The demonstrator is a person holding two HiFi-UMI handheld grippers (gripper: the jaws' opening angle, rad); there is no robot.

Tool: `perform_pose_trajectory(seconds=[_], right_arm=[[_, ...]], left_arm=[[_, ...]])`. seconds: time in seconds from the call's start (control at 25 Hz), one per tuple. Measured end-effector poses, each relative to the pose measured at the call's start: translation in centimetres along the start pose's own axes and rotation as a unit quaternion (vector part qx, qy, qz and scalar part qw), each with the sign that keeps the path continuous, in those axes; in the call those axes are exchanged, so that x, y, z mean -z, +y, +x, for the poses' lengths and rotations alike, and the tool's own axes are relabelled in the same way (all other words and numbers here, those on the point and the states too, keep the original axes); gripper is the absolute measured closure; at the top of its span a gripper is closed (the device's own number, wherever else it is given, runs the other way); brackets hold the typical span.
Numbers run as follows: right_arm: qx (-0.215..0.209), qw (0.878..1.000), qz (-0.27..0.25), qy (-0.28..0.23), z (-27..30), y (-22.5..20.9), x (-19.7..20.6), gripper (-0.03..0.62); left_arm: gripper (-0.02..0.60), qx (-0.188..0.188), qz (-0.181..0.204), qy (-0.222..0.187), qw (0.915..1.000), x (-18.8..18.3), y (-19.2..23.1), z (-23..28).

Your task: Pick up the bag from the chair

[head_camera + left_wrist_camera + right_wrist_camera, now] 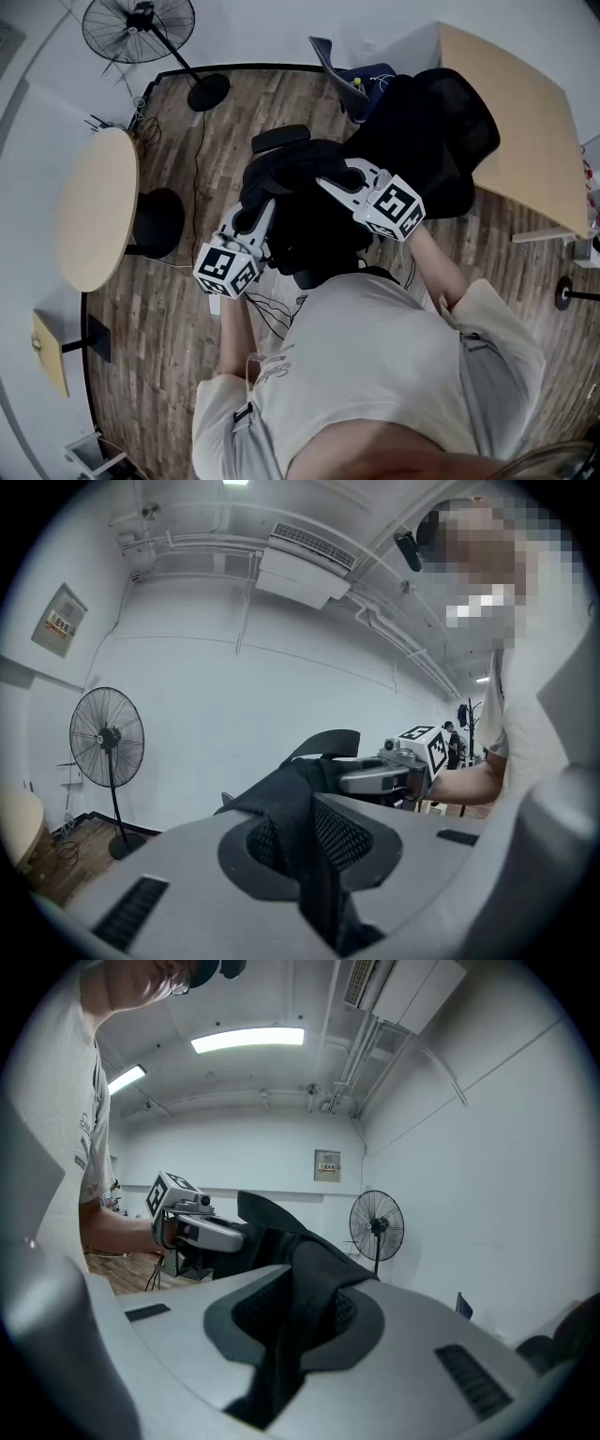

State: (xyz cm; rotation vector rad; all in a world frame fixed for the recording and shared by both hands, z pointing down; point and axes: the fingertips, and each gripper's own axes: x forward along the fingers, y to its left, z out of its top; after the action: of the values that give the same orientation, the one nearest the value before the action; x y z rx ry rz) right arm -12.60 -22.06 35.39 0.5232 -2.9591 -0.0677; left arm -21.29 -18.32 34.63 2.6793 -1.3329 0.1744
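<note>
- We are looking down on a room with a wood-plank floor [187, 178] and white walls. A standing fan [139, 28] is at the upper left, a round desk [94, 211] at the left edge and a rectangular desk [525, 112] at the upper right.
- A black office chair [441, 131] sits right of the upper centre, just beside the rectangular desk.
- The black bag [300, 211] is at the centre of the frame, down and left of the chair, held between the two grippers. It is black against black, so we cannot tell whether it touches the chair.
- The left gripper [260, 199] reaches up from the lower left. In its own view the fingers [375, 841] stand narrow, clamped on a fold of the bag's mesh and strap.
- The right gripper [330, 185] comes in from the right. Its fingers [253, 1312] are likewise narrow, pinching a dark fold of the bag that runs down between them.
- Each gripper view shows the other gripper across the bag, with the fan against the white wall behind.
- The person's pale shirt [375, 375] fills the bottom of the head view.
</note>
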Motion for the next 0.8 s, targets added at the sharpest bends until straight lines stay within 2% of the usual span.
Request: perform_pose_trajectory(seconds=[0.52,0.8], right_arm=[[-0.007,1.0,0.003,0.005,-0.7,-0.1,1.1,0.565],[-0.01,1.0,0.027,0.009,-0.9,-0.1,2.6,0.565]], left_arm=[[0.529,0.001,-0.005,0.011,0.9999,1.6,-0.8,0.5],[0.529,0.006,-0.002,0.038,0.9992,3.2,-1.2,0.8]])
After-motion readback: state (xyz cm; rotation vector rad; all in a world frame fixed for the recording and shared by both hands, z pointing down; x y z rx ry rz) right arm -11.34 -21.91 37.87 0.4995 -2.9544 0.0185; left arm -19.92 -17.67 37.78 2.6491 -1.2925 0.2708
